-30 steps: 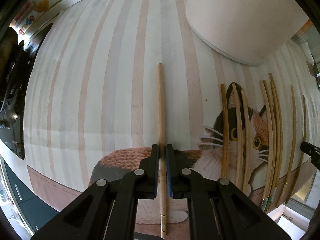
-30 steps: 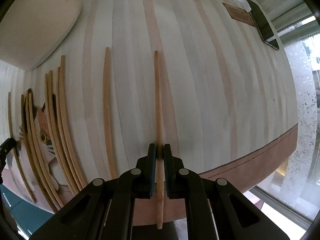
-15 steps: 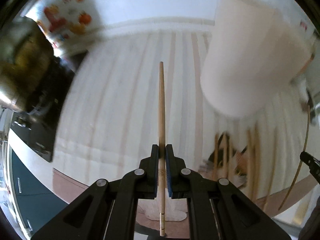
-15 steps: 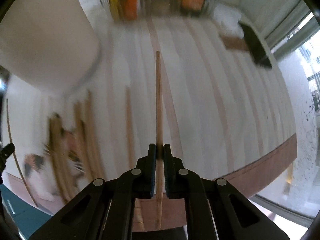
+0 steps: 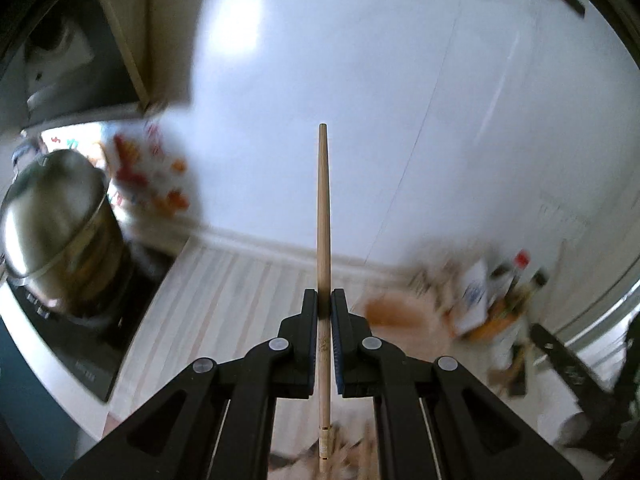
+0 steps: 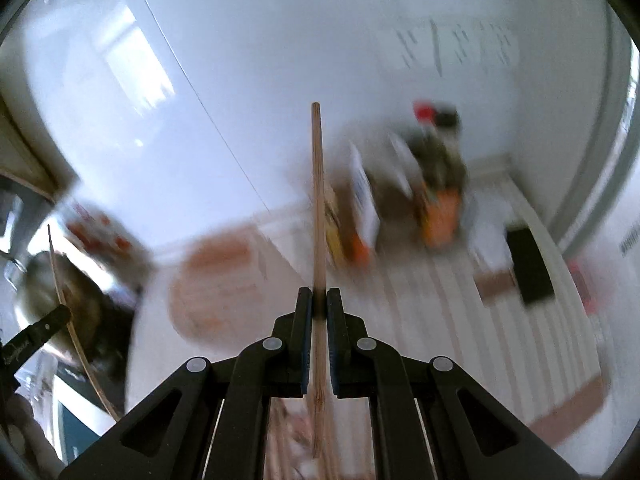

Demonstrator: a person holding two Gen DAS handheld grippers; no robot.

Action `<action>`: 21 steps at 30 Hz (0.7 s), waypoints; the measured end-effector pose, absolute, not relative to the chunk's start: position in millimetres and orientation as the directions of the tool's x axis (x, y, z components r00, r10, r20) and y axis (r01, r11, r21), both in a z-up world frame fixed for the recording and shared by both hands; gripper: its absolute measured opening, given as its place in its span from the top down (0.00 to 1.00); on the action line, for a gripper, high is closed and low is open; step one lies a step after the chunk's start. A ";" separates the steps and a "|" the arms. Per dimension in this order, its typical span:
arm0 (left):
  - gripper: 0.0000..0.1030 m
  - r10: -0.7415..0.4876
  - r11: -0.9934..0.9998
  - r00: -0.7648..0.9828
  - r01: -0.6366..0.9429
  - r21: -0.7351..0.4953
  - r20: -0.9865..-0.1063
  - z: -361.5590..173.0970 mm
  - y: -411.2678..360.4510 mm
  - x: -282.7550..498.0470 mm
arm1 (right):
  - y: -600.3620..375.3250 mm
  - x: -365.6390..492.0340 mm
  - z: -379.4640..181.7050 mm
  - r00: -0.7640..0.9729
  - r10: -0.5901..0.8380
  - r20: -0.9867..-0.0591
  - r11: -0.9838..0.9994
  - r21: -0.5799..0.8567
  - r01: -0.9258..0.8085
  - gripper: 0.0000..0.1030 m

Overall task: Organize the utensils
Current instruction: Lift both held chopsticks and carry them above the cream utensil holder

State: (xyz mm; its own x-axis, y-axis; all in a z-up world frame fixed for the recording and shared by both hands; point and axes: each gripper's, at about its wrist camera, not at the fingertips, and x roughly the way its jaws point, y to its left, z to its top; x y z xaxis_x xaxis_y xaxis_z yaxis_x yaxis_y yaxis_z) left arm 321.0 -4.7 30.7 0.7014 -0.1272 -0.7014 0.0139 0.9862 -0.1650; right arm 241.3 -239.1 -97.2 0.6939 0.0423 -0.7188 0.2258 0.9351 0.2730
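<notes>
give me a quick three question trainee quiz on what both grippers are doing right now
1. True or false: the left gripper is open and empty.
2. Multiple choice: what does the right gripper hold? A) a metal fork B) a thin pale wooden chopstick C) a white cup
3. Fill in: in the left wrist view, the large round steel pot sits to the ____ of the light wooden chopstick held there.

Key:
1. False. Its jaws are shut on a chopstick.
2. B
3. left
</notes>
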 end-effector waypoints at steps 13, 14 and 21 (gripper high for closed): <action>0.96 -0.201 0.963 0.695 0.013 -0.268 -0.691 -15.4 -50.2 436.8 | -216.6 375.7 -73.3 0.786 0.086 -0.612 0.940 0.312 0.141 0.93; 0.96 -0.200 0.963 0.693 0.007 -0.270 -0.692 -21.9 -50.3 442.1 | -217.7 381.0 -79.8 0.784 0.088 -0.614 0.939 0.314 0.141 0.93; 0.96 -0.200 0.960 0.694 0.000 -0.279 -0.691 -53.9 -52.4 465.3 | -218.4 398.2 -110.7 0.781 0.126 -0.612 0.920 0.367 0.140 0.93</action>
State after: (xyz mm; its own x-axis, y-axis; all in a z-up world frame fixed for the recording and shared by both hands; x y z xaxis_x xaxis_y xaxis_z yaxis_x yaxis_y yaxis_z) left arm 465.3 -52.4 -53.9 0.6941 -0.2003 -0.6914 -0.0003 0.9604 -0.2785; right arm 398.2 -218.4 -110.7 0.7811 0.1257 -0.6116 0.1396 0.9195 0.3673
